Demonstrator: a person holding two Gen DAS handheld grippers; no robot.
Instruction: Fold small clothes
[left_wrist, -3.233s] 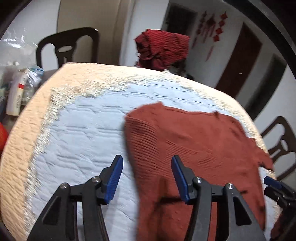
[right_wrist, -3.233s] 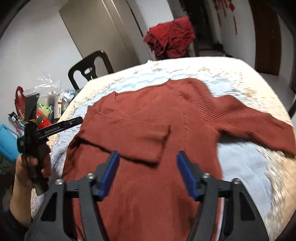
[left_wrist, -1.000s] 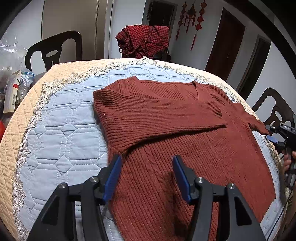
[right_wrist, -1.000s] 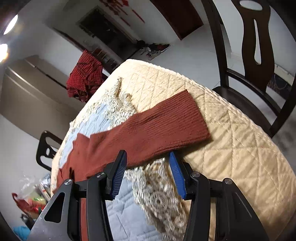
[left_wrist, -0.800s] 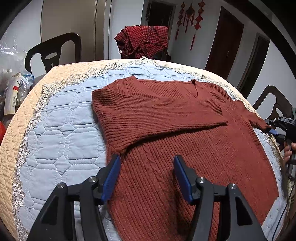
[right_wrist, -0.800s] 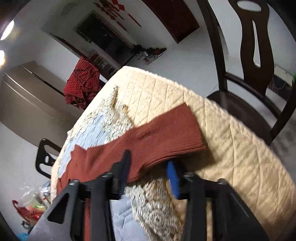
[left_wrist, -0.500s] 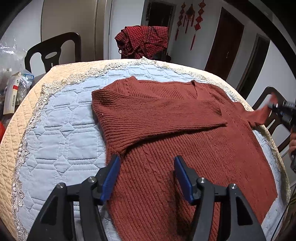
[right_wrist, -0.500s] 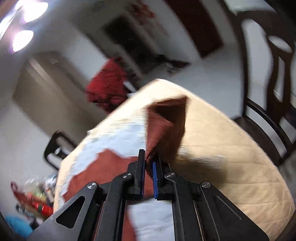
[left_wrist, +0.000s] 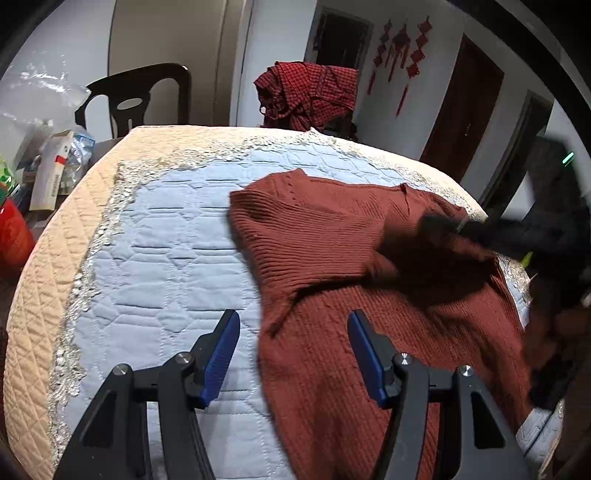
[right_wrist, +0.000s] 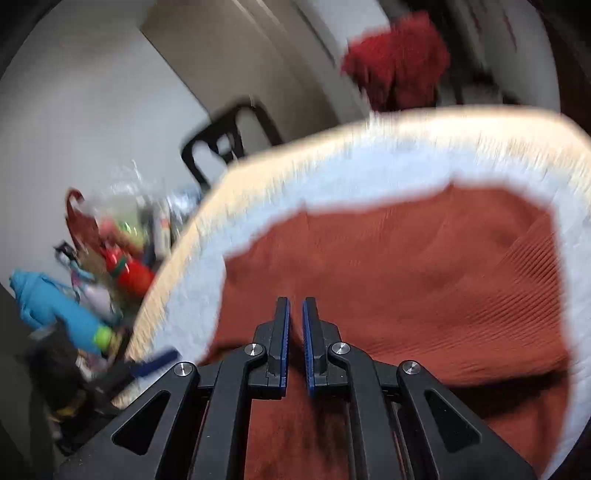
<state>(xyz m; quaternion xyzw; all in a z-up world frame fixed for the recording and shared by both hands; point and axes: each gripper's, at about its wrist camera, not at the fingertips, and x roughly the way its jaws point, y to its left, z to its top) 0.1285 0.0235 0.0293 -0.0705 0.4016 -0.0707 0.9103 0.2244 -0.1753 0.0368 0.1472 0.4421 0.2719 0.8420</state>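
A rust-red knit sweater (left_wrist: 332, 251) lies on the quilted blue cloth, its left sleeve folded across the chest. My left gripper (left_wrist: 291, 343) is open and empty, hovering over the sweater's left edge near the front. My right gripper (right_wrist: 295, 314) is shut on the sweater's right sleeve (right_wrist: 461, 295) and holds it over the sweater body. In the left wrist view the right gripper shows as a dark blurred shape (left_wrist: 461, 229) above the sweater's right side. The right wrist view is motion-blurred.
The table (left_wrist: 66, 236) has a cream quilted border with lace trim. A red checked garment (left_wrist: 306, 92) hangs on a far chair. A dark chair (left_wrist: 136, 96) stands at the back left. Boxes, bags and a red object (left_wrist: 48, 166) sit off the left edge.
My right gripper closed on the right sleeve's cuff at the table's right side, lifted it and swung it left over the sweater body. My left gripper stayed open near the front.
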